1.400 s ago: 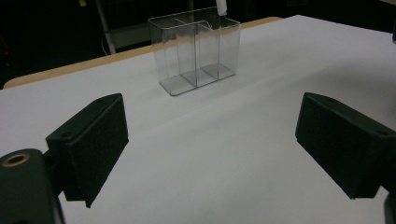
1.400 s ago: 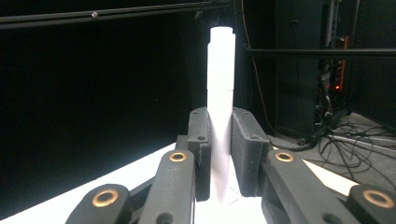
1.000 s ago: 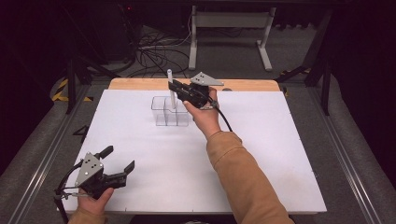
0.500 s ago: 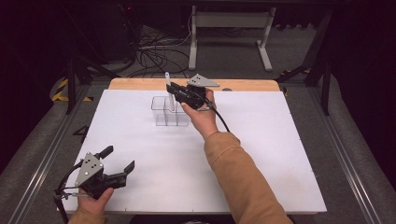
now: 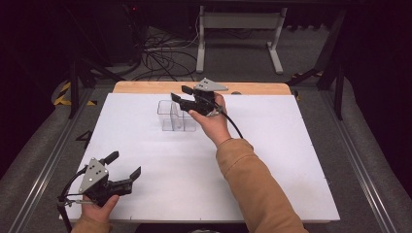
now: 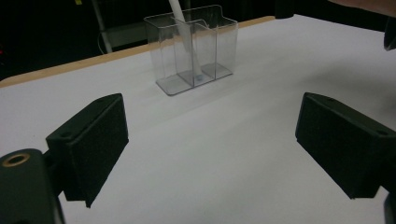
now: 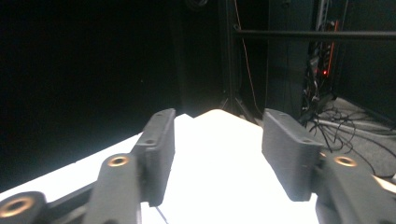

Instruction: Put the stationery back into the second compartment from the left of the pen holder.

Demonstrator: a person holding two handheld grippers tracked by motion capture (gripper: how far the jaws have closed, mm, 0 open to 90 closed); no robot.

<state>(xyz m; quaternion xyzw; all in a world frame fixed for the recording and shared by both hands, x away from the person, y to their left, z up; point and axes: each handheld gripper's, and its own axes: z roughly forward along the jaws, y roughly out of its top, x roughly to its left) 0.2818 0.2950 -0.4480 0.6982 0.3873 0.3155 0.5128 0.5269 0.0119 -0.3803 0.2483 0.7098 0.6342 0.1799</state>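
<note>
A clear plastic holder [image 5: 172, 116] with several compartments stands at the far middle of the white table [image 5: 282, 160]. In the left gripper view a white stick [image 6: 183, 32] leans in the holder [image 6: 205, 51], its lower end on the bottom of a middle compartment. My right gripper [image 5: 181, 93] hovers just above the holder's right side, open, with nothing between its jaws [image 7: 217, 154]. My left gripper [image 5: 124, 165] rests low over the table's near left corner, open and empty, and faces the holder [image 6: 210, 140].
A wooden strip [image 5: 145, 88] runs along the table's far edge. Beyond it lie tangled cables [image 5: 160, 53] and a grey desk frame [image 5: 238, 24] on the floor. Metal rails [image 5: 43, 165] flank the table.
The white stick that stood up at my right gripper's tips is gone from there and now sits in the holder. The right jaws have opened. The left gripper has stayed put.
</note>
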